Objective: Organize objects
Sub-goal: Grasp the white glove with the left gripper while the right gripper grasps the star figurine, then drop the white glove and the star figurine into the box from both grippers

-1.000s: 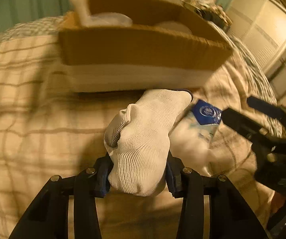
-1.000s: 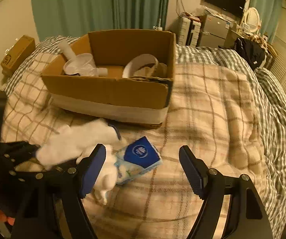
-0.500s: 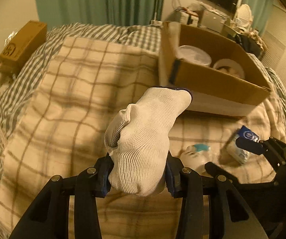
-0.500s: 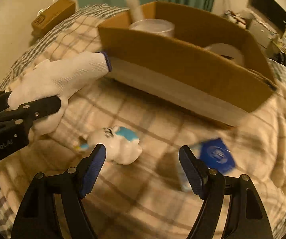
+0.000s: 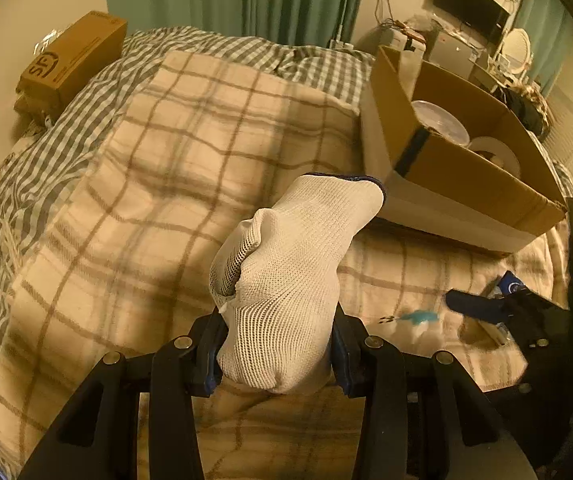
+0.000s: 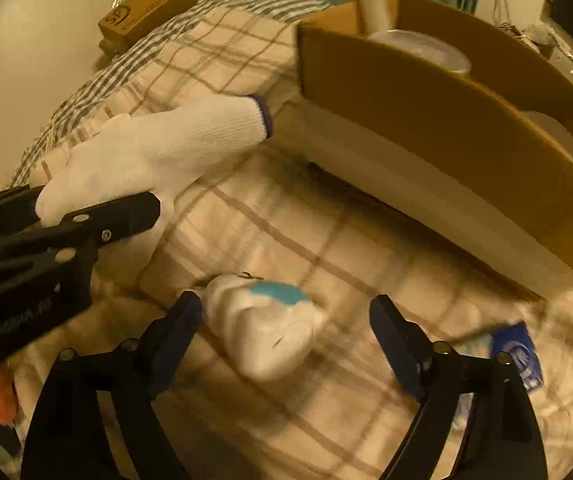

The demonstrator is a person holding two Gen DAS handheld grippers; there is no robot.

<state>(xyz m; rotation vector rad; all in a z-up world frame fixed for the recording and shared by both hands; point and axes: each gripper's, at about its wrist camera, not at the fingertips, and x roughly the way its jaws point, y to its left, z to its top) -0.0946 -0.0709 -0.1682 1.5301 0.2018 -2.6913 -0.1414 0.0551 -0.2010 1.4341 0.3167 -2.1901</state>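
My left gripper is shut on a white knit glove, whose blue-edged cuff sticks up and forward above the plaid blanket. The right wrist view shows the same glove at the left, in that gripper. My right gripper points down over a small white soft item with a blue patch. Its jaws are opening and the item lies between them, unpressed. A blue tissue pack lies just right of the right finger. The open cardboard box stands behind.
The box holds a clear plastic tub, a tape roll and a white tube. A brown carton sits at the bed's far left edge. The plaid blanket spreads to the left.
The left gripper carried the glove leftward, so the box now sits at the right of its view. The right gripper swung down over the white soft item and its jaws widened.
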